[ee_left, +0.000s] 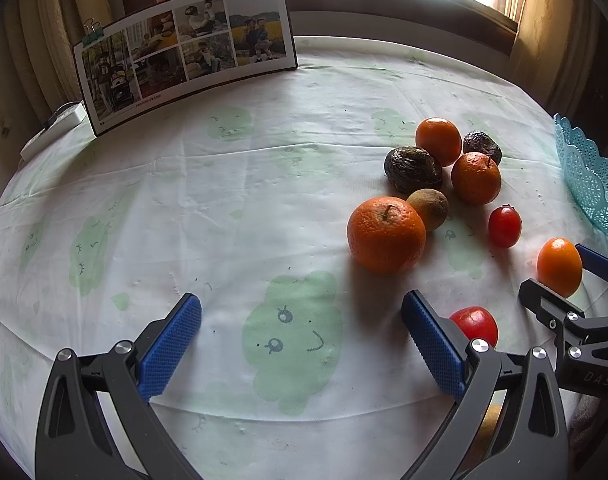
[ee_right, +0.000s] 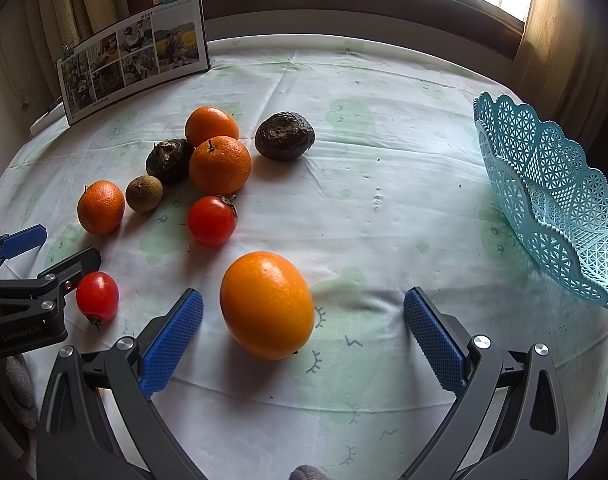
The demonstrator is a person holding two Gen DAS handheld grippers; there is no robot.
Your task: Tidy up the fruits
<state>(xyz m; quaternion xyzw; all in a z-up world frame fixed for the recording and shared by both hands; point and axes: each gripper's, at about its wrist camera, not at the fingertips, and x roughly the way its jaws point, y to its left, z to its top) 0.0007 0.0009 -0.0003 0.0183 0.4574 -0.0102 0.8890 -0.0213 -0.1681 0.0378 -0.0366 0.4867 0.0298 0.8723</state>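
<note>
Right wrist view puts your right gripper [ee_right: 304, 336] with its jaws spread wide and nothing pressed between the blue pads; the smooth orange [ee_right: 267, 305] lies on the tablecloth [ee_right: 383, 184] between them, nearer the left pad, touching neither. The turquoise lattice basket [ee_right: 551, 208] stands off to the right, well apart from the fruit, and no fruit shows in the part of it you can see.

Your left gripper [ee_left: 302, 344] is likewise wide open and empty, over bare cloth, with a small red tomato [ee_left: 477, 324] just outside its right finger.

This looks like the first pick: everything visible is on the cloth, with tangerines, two dark wrinkled fruits, a small brown one and another tomato [ee_right: 212, 221] clustered farther back.

For the next move, centre the right jaws on the orange, lower until the pads flank its widest part, then close gently; it is round and may roll. Then lift it clear and carry it right over the basket's scalloped rim.
</note>
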